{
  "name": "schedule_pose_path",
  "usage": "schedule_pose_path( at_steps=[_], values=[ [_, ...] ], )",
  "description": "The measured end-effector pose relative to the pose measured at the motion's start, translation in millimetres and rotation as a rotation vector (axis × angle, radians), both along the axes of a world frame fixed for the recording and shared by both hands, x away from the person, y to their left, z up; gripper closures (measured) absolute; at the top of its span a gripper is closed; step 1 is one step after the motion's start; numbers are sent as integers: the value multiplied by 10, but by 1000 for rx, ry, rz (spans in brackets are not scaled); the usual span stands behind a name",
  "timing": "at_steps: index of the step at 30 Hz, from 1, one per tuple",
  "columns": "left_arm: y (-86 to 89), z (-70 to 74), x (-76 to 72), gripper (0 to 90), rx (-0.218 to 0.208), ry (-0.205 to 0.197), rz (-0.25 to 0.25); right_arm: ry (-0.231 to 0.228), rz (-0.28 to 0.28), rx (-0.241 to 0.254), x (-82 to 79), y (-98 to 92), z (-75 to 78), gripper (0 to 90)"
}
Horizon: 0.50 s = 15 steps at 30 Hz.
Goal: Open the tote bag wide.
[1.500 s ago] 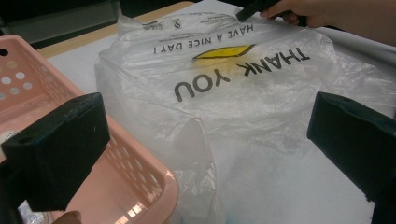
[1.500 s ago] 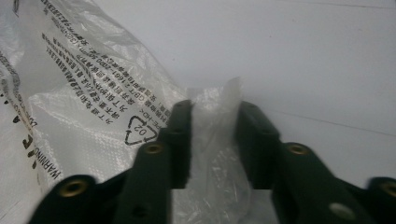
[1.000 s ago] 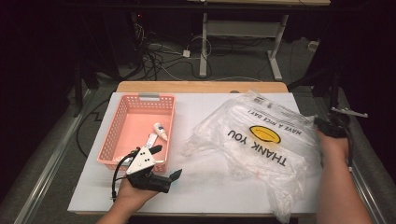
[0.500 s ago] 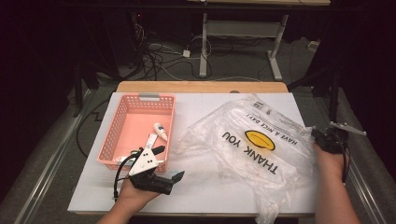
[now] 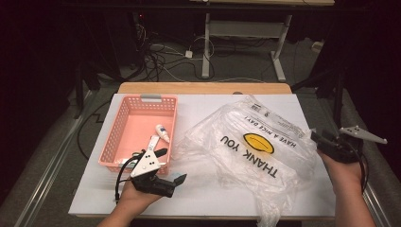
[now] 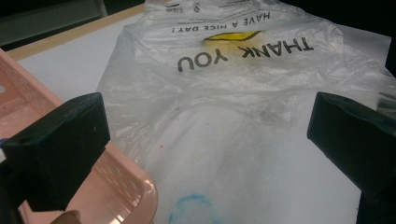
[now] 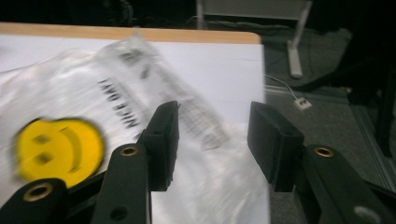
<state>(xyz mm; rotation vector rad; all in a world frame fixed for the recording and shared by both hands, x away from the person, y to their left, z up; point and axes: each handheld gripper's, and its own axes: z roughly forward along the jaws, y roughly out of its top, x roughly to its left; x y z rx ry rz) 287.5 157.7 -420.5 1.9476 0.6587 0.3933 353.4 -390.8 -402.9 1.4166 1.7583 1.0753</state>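
Note:
A clear plastic bag [image 5: 250,156] printed THANK YOU and a yellow smiley lies crumpled on the white table [image 5: 208,198]. My right gripper [image 5: 319,139] is at the bag's right edge. Its jaws [image 7: 212,126] have just been opening and stand apart with nothing pinched; the bag [image 7: 93,93] lies beyond them. My left gripper [image 5: 169,165] rests open near the front left, between the pink basket [image 5: 111,142] and the bag. In the left gripper view its jaws [image 6: 208,140] stand wide, framing the bag [image 6: 233,84], with the basket's corner [image 6: 126,186] under the left one.
The basket holds a small white bottle [image 5: 162,132] and a white tube [image 5: 152,142]. A wooden strip [image 5: 203,88] runs along the table's far edge. Beyond it are cables and a desk frame [image 5: 246,33] on the floor. The table's right edge lies close under my right hand.
My right gripper has drawn back toward the person, and its jaws have come off the bag's right edge. The bag has sunk flatter. The left gripper has stayed put.

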Motion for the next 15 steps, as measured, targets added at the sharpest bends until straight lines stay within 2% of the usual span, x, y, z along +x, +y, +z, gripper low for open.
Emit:
schedule_pose_path(
  at_steps=[1,2,3,7,10,11,12,14,15],
  values=[
    [0,-3,0,0,-1,3,1,-2,21,7,-88,50,8,547],
    [-1,-4,-2,0,-2,6,3,-2,21,7,-88,50,8,547],
    [-2,-3,-7,0,-3,7,4,-7,67,-3,-260,144,-3,546],
    [1,7,-29,0,-3,-1,5,20,135,-9,-662,299,-115,527],
    [4,-3,-25,0,0,3,3,74,179,-17,-991,396,-263,477],
    [1,-10,-22,0,1,4,1,74,179,-17,-991,396,-263,477],
    [-9,-21,-14,0,9,7,-1,119,182,18,-1167,424,-384,439],
    [-14,-24,-12,0,9,7,-2,179,209,19,-1293,468,-502,397],
    [-19,-24,-13,0,10,7,-2,193,209,29,-1345,494,-548,396]
  ],
)
